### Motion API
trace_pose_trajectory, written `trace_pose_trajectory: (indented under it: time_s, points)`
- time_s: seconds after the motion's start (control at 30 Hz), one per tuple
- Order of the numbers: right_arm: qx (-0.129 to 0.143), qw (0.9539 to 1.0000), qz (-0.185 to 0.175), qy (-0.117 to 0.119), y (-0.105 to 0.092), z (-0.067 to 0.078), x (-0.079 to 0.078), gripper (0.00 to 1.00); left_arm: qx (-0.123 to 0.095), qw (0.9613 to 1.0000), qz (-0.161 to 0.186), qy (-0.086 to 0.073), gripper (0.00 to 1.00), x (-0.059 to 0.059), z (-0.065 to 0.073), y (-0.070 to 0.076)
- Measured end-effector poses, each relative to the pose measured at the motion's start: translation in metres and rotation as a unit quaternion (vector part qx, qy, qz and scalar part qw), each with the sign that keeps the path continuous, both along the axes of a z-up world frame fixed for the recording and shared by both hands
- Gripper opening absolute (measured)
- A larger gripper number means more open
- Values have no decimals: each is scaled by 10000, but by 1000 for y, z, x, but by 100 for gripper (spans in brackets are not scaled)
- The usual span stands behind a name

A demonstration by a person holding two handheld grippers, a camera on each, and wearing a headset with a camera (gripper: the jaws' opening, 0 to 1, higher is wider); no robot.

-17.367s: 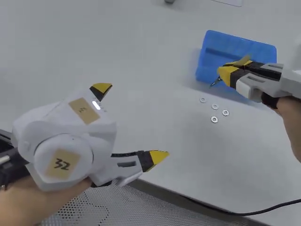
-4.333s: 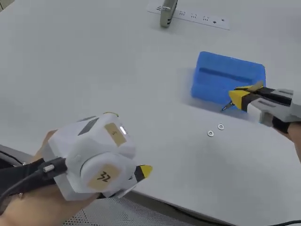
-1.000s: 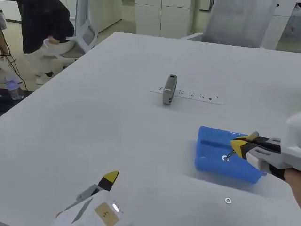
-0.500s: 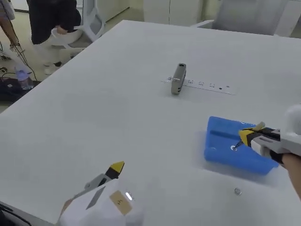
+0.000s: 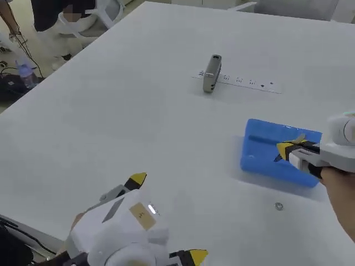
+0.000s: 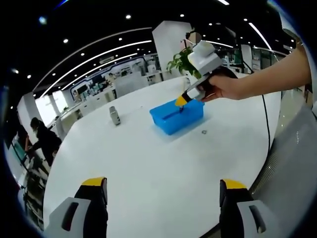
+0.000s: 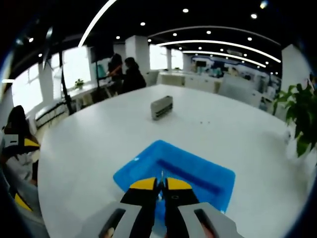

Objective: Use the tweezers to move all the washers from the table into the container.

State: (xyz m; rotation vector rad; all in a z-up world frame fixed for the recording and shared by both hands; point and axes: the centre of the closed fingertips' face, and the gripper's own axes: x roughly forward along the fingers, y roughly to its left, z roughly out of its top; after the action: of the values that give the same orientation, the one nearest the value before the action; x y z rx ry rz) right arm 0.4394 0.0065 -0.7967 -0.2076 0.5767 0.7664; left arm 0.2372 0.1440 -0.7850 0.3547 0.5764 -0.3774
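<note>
The right gripper (image 5: 284,148) has its yellow-tipped fingers pinched on thin metal tweezers (image 5: 277,159), whose tip is over the rectangular blue plastic container (image 5: 258,147). One small flat ring washer (image 5: 279,206) lies on the smooth white desk (image 5: 138,111), at 5 o'clock from the container. The left gripper (image 6: 163,184) hovers with its fingers spread wide and empty. A power strip (image 5: 244,83) lies at 12 o'clock.
</note>
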Motion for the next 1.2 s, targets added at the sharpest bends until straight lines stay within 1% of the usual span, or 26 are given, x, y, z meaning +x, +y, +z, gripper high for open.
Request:
trace_pose_trajectory:
  time_s: [0.1, 0.17, 0.27, 0.4, 0.5, 0.53, 0.57, 0.6, 0.67, 0.7, 0.77, 0.83, 0.9, 0.93, 0.97, 1.0, 1.03, 1.17, 1.2]
  points:
    - [-76, 10000, 34, 2, -2, -3, 1, 2, 38, 10000, 8, 33, 96, 0, -1, 1]
    - [-89, 10000, 19, -37, -4, -1, 2, 2, 51, 10000, 8, 33, 96, 0, -2, 1]
    - [-113, 9999, -28, -46, -7, 0, 4, 2, 74, 9999, -8, 89, 96, -1, -4, 1]
    - [-106, 9999, -52, -1, -9, -3, 6, 2, 94, 9999, -49, 110, 95, -2, -5, 0]
    - [-206, 9998, 17, 18, -7, -9, 4, 2, 84, 9999, -34, 129, 95, -2, -5, 0]
    - [-133, 9998, 18, -151, -8, -6, 6, 2, 83, 9999, -33, 132, 94, -2, -5, 0]
    - [-178, 9998, 9, -96, -10, -8, 4, 2, 85, 9999, -36, 133, 94, -2, -5, 0]
    - [-178, 9998, 22, -113, -10, -9, 5, 2, 91, 9999, -40, 140, 94, -2, -5, 0]
    - [-104, 9999, -27, -119, -13, -8, 4, 2, 113, 9998, -56, 163, 94, -3, -7, 0]
    - [-51, 10000, -45, -64, -14, -8, 3, 2, 117, 9997, -78, 179, 94, -3, -7, -1]
    - [-37, 10000, -57, -14, -15, -9, 2, 2, 114, 9997, -113, 184, 94, -4, -7, -3]
    - [-75, 9999, -69, -7, -19, -11, 1, 2, 153, 9997, -115, 179, 94, -4, -8, -2]
    - [-180, 9997, -110, 128, -22, -17, -1, 2, 140, 9997, -108, 197, 94, -4, -8, -2]
    - [-287, 9994, -72, 201, -21, -23, -4, 2, 135, 9997, -109, 189, 93, -4, -8, -2]
    - [-152, 9997, -136, 131, -20, -20, -2, 2, 137, 9997, -111, 184, 93, -4, -7, -2]
    - [-155, 9996, -120, 201, -19, -20, -4, 2, 143, 9997, -110, 182, 93, -4, -7, -2]
    - [-144, 9996, -115, 218, -19, -20, -4, 2, 151, 9997, -109, 185, 93, -4, -8, -2]
    - [-198, 9996, -93, 159, -18, -18, 0, 2, 188, 9997, -75, 169, 92, -3, -7, 0]
    - [-169, 9997, -93, 147, -19, -13, 0, 2, 183, 9997, -66, 161, 92, -3, -7, 0]
